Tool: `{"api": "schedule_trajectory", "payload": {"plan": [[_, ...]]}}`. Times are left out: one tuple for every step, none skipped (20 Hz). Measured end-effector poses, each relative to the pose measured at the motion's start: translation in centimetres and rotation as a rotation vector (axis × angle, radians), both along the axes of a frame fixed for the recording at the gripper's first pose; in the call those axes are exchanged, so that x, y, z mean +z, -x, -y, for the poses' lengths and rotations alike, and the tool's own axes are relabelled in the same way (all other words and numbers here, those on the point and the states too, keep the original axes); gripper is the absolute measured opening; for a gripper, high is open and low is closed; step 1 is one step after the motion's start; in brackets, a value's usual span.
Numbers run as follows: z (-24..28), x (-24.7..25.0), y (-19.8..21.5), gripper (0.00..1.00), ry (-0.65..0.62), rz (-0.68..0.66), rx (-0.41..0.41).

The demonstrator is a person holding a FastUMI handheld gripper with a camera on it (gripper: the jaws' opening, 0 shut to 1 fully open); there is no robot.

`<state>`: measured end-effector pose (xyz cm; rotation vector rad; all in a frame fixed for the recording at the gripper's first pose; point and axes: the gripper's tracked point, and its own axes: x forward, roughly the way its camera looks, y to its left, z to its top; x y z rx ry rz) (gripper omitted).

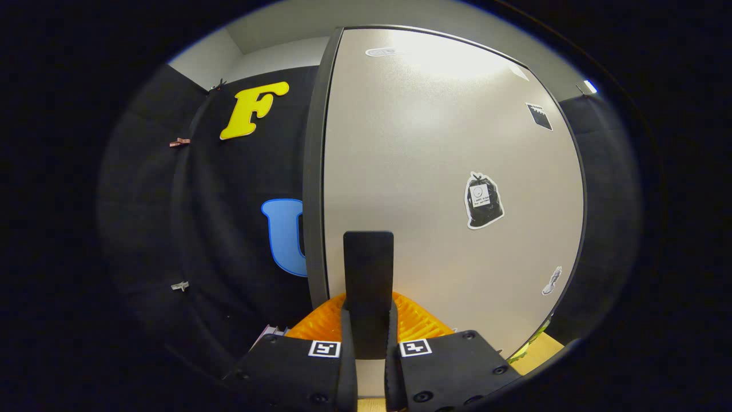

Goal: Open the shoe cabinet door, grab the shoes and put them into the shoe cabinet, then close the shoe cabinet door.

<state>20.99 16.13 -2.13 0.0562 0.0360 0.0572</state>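
Note:
The shoe cabinet door (446,143) is a pale, glossy panel with a dark border, standing close ahead of me. Its dark left edge (313,189) shows its thickness, with the black cloth wall beyond it. A black upright bar handle (368,263) sits low on the door near that edge. My gripper (369,320) is shut on this handle, with a finger pressed on each side of the bar. I cannot tell how far the door stands from the cabinet body.
Several stickers (484,201) dot the door's face. Below the door to the right lies a strip of light wood surface (543,350) with a yellow-green object (529,343) at its edge. A pinkish item (269,332) lies low, left of the fingers.

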Motion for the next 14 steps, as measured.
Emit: {"api": "schedule_trajectory", "payload": {"plan": [[-0.1,0.0,0.2,0.23,0.002,-0.001,0.011],[-0.1,0.1,0.6,0.22,0.003,-0.003,0.020],[-0.1,0.2,1.0,0.22,0.001,0.001,0.028],[-0.1,0.3,1.6,0.22,-0.008,0.003,0.035],[0.0,0.3,2.3,0.22,-0.015,0.003,0.040],[0.2,0.4,3.2,0.22,-0.019,0.010,0.044],[0.6,0.4,4.3,0.22,-0.017,0.023,0.044],[0.7,0.6,4.9,0.22,-0.012,0.031,0.045],[0.8,0.8,5.4,0.22,-0.012,0.041,0.048],[1.0,0.9,6.3,0.22,-0.017,0.043,0.056],[1.0,1.1,7.2,0.22,-0.029,0.041,0.067],[1.3,1.3,8.2,0.22,-0.033,0.040,0.077],[2.0,1.3,8.9,0.22,-0.031,0.040,0.086],[2.5,1.3,9.7,0.22,-0.030,0.038,0.094]]}}
